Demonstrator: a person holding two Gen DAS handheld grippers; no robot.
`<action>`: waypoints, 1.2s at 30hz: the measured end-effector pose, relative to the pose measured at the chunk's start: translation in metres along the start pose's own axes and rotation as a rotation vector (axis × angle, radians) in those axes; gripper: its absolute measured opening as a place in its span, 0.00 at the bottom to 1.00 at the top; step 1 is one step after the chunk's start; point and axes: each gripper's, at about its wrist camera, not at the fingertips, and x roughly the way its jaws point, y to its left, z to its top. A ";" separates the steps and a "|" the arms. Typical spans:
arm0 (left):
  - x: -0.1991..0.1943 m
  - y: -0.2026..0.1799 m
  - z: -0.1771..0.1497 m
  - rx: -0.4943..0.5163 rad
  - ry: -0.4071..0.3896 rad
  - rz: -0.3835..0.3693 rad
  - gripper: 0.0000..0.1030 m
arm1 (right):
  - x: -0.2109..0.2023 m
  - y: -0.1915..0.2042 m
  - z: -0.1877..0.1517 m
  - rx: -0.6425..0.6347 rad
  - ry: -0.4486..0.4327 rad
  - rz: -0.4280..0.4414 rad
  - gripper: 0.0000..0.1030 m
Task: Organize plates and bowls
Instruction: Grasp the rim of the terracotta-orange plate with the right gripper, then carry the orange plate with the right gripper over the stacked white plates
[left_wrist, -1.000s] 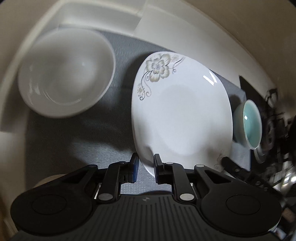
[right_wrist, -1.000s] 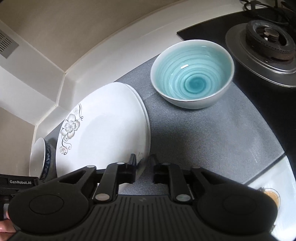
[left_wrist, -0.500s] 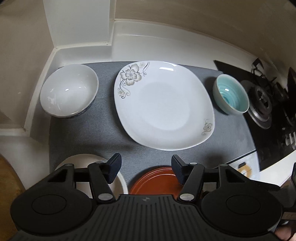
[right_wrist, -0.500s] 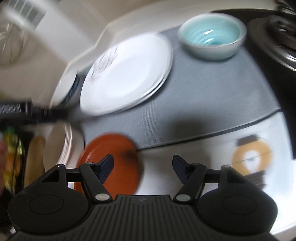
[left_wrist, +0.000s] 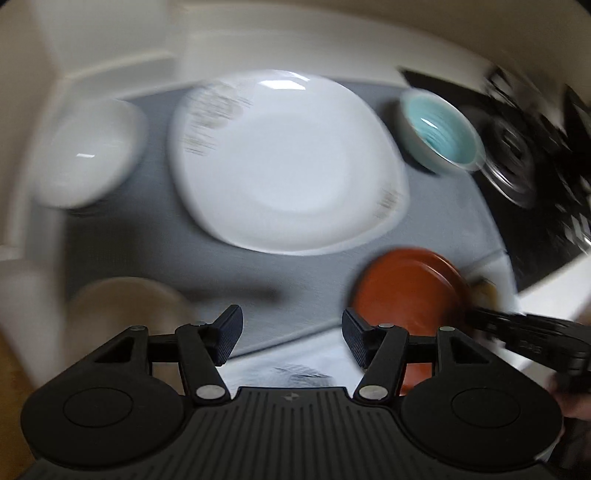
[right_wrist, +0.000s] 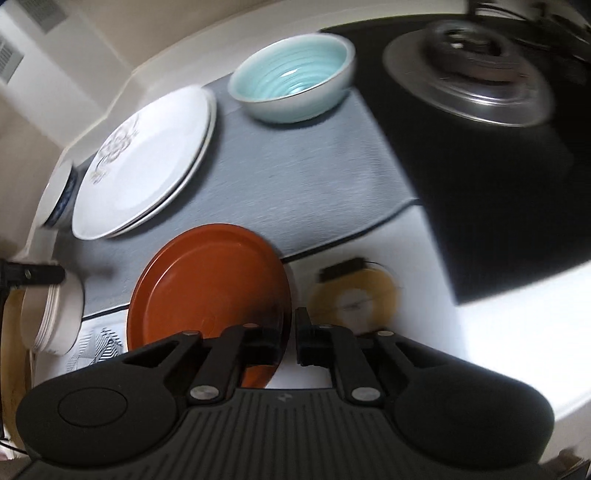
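on the left, a white bowl (left_wrist: 88, 155) sits at the edge of the gray mat (left_wrist: 155, 251). the left gripper (left_wrist: 291, 334) hangs above the mat with its fingers spread wide and nothing in them. near it is a stack of cream plates (right_wrist: 55, 317). next comes the big white flower plate (left_wrist: 284, 162), flat on the mat. the right gripper (right_wrist: 290, 338) pinches the rim of the red plate (right_wrist: 207, 295), which tips up at the mat's near edge. on the far right sits a blue bowl (right_wrist: 291, 77), next to the stove burner (right_wrist: 469, 74).

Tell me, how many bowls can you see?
2. A white bowl sits at the mat's left end, beside the big flowered plate. A blue bowl sits at the right end, by the stove. More could hide out of view.
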 end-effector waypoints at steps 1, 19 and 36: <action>0.008 -0.003 0.003 -0.003 0.027 -0.040 0.60 | -0.001 -0.002 -0.002 0.011 -0.011 0.007 0.47; 0.078 -0.043 -0.004 0.086 0.234 -0.059 0.18 | -0.008 0.006 -0.041 -0.009 -0.101 -0.031 0.70; 0.060 -0.024 -0.015 -0.099 0.195 -0.137 0.46 | -0.010 0.002 -0.050 -0.040 -0.109 -0.049 0.14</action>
